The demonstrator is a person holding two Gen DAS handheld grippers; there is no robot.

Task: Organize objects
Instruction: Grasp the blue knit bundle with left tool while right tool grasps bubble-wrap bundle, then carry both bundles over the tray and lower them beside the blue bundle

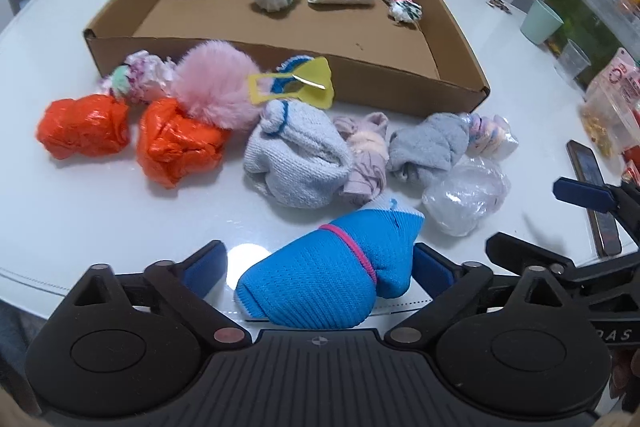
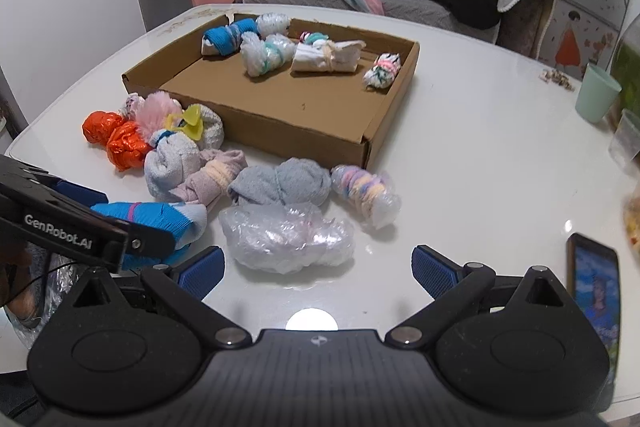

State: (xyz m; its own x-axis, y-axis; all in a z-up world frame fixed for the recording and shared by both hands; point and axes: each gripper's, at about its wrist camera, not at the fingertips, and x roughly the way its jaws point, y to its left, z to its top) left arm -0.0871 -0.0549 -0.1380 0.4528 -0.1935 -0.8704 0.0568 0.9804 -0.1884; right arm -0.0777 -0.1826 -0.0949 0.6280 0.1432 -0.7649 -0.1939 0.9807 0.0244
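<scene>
Fingers (image 1: 434, 269) partly hide the blue sock (image 1: 332, 275).

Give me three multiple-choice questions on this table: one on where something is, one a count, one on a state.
1. Where is the pink-banded blue sock?
A. in the box
B. between the fingers of the left tongs
C. on the phone

2. How many orange bundles are there?
A. one
B. two
C. four

3. The right tongs are:
A. shut on the cup
B. open
C. shut on the phone

Answers:
1 B, it lies on the table between the two blue pads.
2 B, two sit side by side in front of the box.
3 B, the pads stand wide apart and grip nothing.
</scene>
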